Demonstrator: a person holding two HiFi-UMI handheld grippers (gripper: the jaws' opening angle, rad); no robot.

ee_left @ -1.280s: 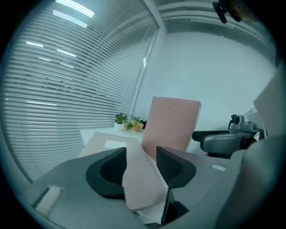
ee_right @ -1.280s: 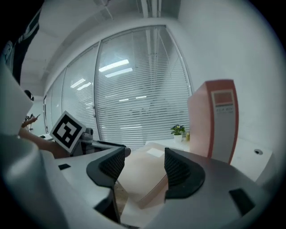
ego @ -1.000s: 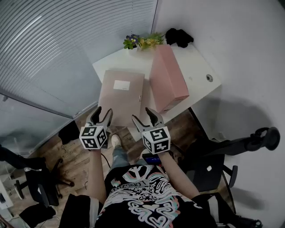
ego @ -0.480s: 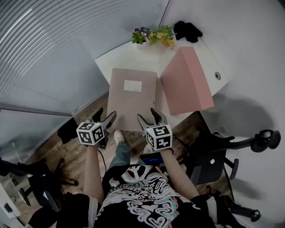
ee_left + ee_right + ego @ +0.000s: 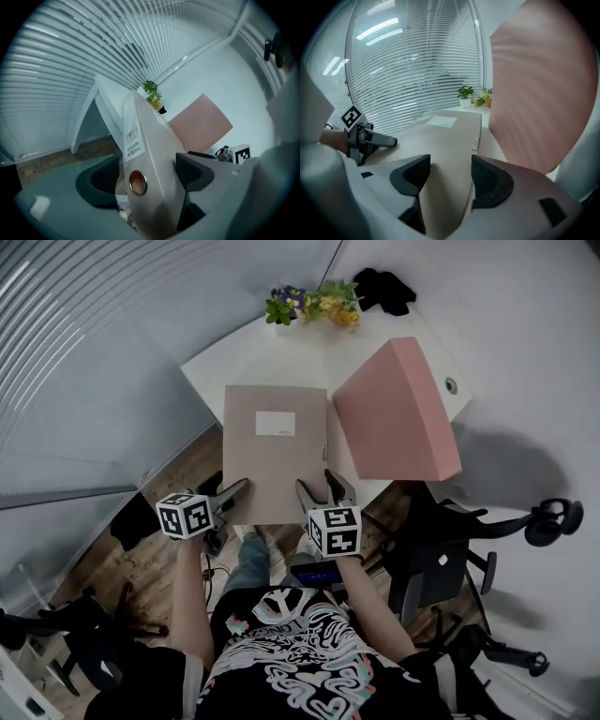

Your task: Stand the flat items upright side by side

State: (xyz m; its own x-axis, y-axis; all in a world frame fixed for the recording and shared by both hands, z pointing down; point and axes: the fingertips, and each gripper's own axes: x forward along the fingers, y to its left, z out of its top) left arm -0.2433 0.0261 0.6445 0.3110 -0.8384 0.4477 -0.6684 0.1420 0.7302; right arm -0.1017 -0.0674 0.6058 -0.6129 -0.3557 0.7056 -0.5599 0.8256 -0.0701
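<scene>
A beige file box (image 5: 277, 451) lies flat on a white worktop (image 5: 281, 357) with its near end at the front edge. A pink file box (image 5: 398, 413) stands on edge just to its right, and potted flowers (image 5: 314, 304) sit at the far edge. The left tongs (image 5: 234, 495) have just been opening and now gape wide around the beige box's near left corner, while the right tongs (image 5: 322, 488) are also parted, straddling the same box's near right edge with the pads not pressing on it.
</scene>
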